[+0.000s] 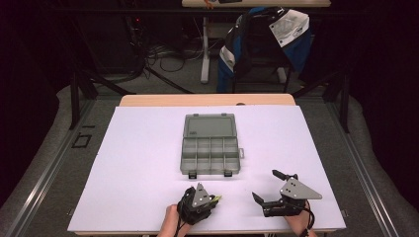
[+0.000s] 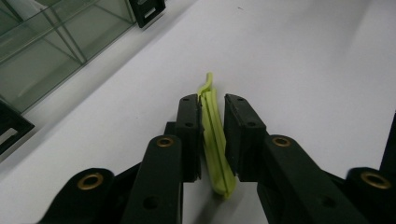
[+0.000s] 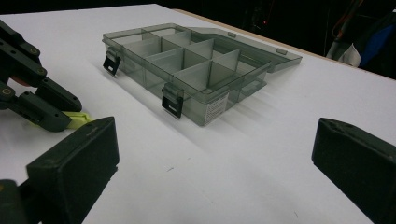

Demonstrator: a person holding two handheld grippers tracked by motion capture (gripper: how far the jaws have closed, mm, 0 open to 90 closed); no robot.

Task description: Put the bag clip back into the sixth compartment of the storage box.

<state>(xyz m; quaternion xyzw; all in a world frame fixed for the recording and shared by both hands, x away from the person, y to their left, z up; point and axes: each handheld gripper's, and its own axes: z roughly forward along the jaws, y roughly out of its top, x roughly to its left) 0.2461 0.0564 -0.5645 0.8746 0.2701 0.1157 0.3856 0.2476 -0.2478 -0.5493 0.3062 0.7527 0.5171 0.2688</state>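
Compartment box [image 1: 211, 150] lies lid-open at table [image 1: 148, 148] centre. Right gripper [image 1: 269, 186] rests spread at five o'clock. Left gripper [image 1: 210, 199], at six, pinches a lime-green plastic strip [image 2: 215, 140]; grasp looks complete, next lift toward a compartment at twelve.

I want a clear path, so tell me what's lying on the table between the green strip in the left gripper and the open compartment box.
Nothing: bare white table separates the green strip and the compartment box, as the high view shows.
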